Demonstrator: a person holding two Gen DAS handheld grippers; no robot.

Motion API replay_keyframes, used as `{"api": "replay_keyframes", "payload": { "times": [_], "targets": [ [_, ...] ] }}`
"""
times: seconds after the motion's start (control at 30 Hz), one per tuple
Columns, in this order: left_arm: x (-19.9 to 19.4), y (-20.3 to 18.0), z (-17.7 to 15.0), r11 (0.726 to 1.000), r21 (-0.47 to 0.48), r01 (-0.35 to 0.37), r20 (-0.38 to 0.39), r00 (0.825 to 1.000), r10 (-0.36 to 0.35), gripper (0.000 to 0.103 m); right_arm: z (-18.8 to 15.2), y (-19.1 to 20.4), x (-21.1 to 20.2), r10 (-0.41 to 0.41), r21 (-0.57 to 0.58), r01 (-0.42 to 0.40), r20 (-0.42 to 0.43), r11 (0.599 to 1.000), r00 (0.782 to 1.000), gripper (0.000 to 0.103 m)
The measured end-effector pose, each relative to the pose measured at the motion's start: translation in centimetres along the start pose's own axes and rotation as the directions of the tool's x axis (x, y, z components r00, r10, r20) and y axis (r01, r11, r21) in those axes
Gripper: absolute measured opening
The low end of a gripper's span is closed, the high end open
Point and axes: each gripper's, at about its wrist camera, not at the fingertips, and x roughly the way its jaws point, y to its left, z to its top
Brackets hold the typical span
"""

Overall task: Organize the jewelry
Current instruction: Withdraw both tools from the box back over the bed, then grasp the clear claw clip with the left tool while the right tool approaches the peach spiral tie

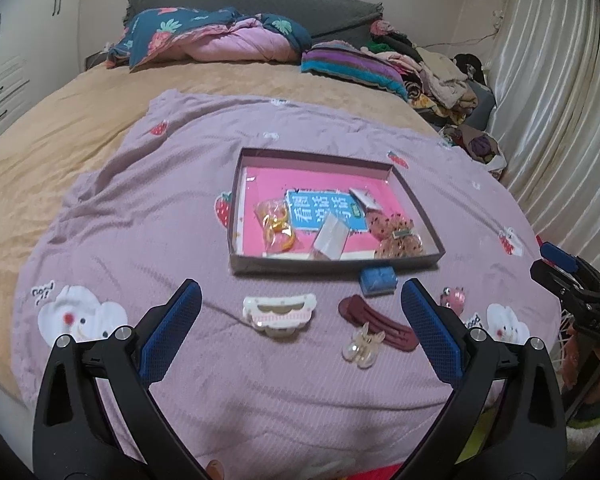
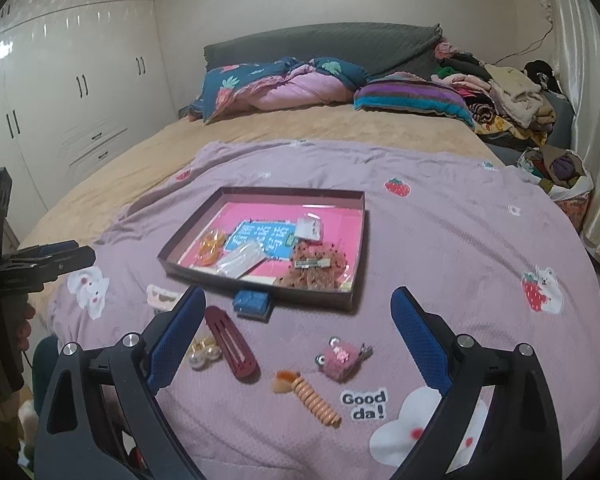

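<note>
A shallow dark box with a pink floor (image 1: pixel 260 184) (image 2: pixel 352 300) lies on the lilac blanket and holds orange rings (image 1: pixel 275 224), clear packets and a brown dotted hair piece (image 2: pixel 314 266). In front of it lie a blue ring box (image 1: pixel 377 280) (image 2: pixel 252 303), a white-and-pink claw clip (image 1: pixel 279 314), a maroon snap clip (image 1: pixel 374 326) (image 2: pixel 232 344), a pearl clip (image 1: pixel 362 348) (image 2: pixel 204 354), a pink fuzzy frog clip (image 2: pixel 342 358) (image 1: pixel 454 298) and an orange spiral clip (image 2: pixel 310 396). My left gripper (image 1: pixel 300 312) is open and empty above the clips. My right gripper (image 2: pixel 298 320) is open and empty.
The lilac blanket (image 1: pixel 260 392) covers a tan bed. A folded quilt (image 1: pixel 212 38), a striped pillow (image 2: pixel 412 98) and piled clothes (image 2: pixel 512 96) lie at the head. White wardrobes (image 2: pixel 60 100) stand left, curtains (image 1: pixel 560 100) right.
</note>
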Motion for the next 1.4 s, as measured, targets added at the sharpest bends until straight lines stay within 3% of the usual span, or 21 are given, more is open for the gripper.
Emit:
{"api": "replay_keyframes", "payload": {
  "times": [0.83,1.4],
  "targets": [
    [2.0,-0.2,-5.0,0.998,0.059,0.0,-0.113,0.994,0.007,0.093,-4.9,2.0,1.9,0.008,-0.075,-0.018,-0.131,0.997,0.991,0.093],
    [5.9,-4.2,-7.2,0.986,0.144,0.079,-0.201,0.978,-0.049,0.093,-9.1,-0.3,4.1,-0.002,-0.032,-0.006,-0.243,0.999,0.97,0.093]
  ]
}}
